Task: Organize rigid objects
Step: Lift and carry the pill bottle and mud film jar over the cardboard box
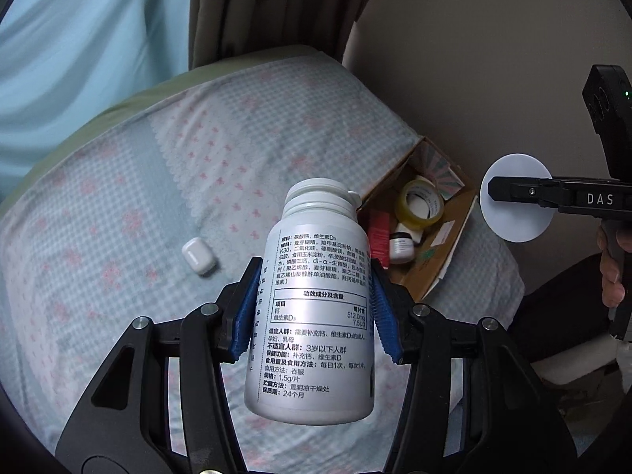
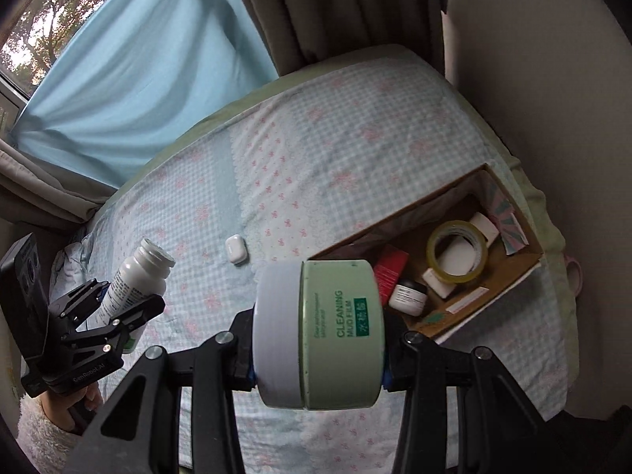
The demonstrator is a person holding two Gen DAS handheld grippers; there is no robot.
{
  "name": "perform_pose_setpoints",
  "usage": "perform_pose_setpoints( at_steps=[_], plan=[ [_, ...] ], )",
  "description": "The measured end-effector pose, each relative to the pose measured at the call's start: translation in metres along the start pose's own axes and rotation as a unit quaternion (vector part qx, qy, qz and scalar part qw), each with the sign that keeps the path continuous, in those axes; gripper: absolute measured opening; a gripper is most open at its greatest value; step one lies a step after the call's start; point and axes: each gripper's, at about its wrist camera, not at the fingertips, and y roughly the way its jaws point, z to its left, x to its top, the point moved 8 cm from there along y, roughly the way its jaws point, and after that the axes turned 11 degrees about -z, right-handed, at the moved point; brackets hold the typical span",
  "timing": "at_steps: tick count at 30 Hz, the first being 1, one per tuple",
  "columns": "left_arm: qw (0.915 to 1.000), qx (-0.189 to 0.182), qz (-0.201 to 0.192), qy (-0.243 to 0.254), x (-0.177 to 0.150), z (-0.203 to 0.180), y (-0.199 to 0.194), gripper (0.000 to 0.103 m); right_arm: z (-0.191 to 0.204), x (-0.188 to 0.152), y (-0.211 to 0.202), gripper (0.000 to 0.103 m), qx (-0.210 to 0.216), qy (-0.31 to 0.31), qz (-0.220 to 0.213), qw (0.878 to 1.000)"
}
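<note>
While your left claw (image 1: 312,308) clamps the white plastic supplement bottle (image 1: 316,300) and your right claw (image 2: 320,359) pinches the pale green round mud-film jar (image 2: 331,335), carry both over the open brown cardboard box (image 2: 509,276) ahead-right; release low inside.

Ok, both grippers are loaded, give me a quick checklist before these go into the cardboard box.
1. Left gripper shut on white bottle: ok.
2. Right gripper shut on green jar: ok.
3. Bottle cap seated: not ok, looks lifted.
4. Cardboard box open on top: ok.
5. Free space in box beside tape roll: cannot tell, crowded.
6. Earbud case left on bed: not ok.
</note>
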Motion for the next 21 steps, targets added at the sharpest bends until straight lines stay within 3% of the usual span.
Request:
perform_pose_setpoints(
  at_steps=[10, 14, 21],
  plan=[
    [0.9989, 0.010, 0.005, -0.046, -0.003, -0.095, 0.061, 0.047, -0.112, 0.001, 0.005, 0.040, 0.004, -0.021, 0.021, 1.000],
    [0.9957, 0.004, 0.021, -0.090, -0.016, -0.116, 0.104, 0.047, -0.143, 0.002, 0.028, 0.040, 0.010, -0.015, 0.042, 0.999],
    [0.9901, 0.021, 0.063, -0.124, -0.038, -0.132, 0.177, 0.047, -0.176, -0.001, 0.077, 0.040, 0.021, -0.018, 0.084, 0.996]
  ],
)
